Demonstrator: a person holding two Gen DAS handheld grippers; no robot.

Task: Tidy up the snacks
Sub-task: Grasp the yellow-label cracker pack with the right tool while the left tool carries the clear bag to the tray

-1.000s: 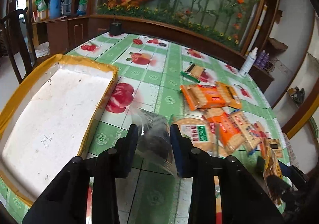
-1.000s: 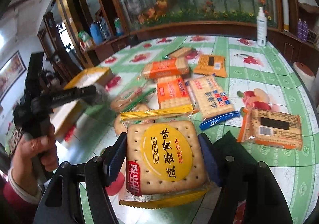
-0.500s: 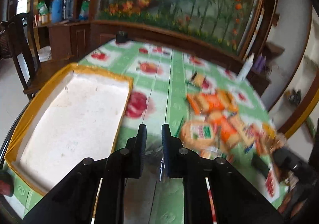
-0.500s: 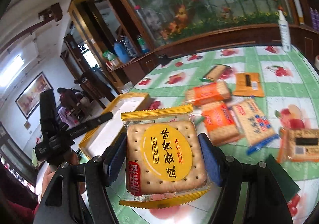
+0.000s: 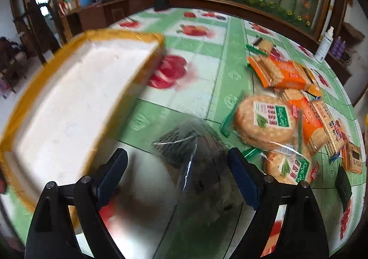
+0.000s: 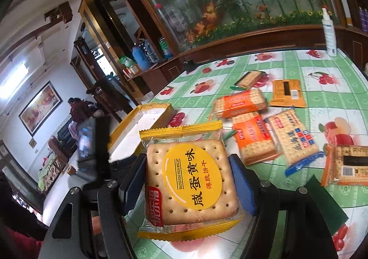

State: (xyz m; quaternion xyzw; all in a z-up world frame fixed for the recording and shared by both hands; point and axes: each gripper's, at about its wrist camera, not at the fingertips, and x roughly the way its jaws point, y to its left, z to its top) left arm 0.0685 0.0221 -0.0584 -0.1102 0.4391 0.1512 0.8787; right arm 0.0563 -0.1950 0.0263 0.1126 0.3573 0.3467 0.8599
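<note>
Fruit-print tablecloth (image 5: 202,95) carried a yellow-rimmed tray (image 5: 69,107). Left gripper (image 5: 177,171) stood wide over a blurred clear packet (image 5: 193,157). Right gripper (image 6: 187,185) clamped a yolk biscuit pack (image 6: 191,180).

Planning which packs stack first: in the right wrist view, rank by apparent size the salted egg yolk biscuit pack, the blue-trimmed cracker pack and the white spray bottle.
1. Salted egg yolk biscuit pack, held in the right claw close to the lens, so inflated.
2. Blue-trimmed cracker pack.
3. White spray bottle, farthest, so true size is unsure.
</note>
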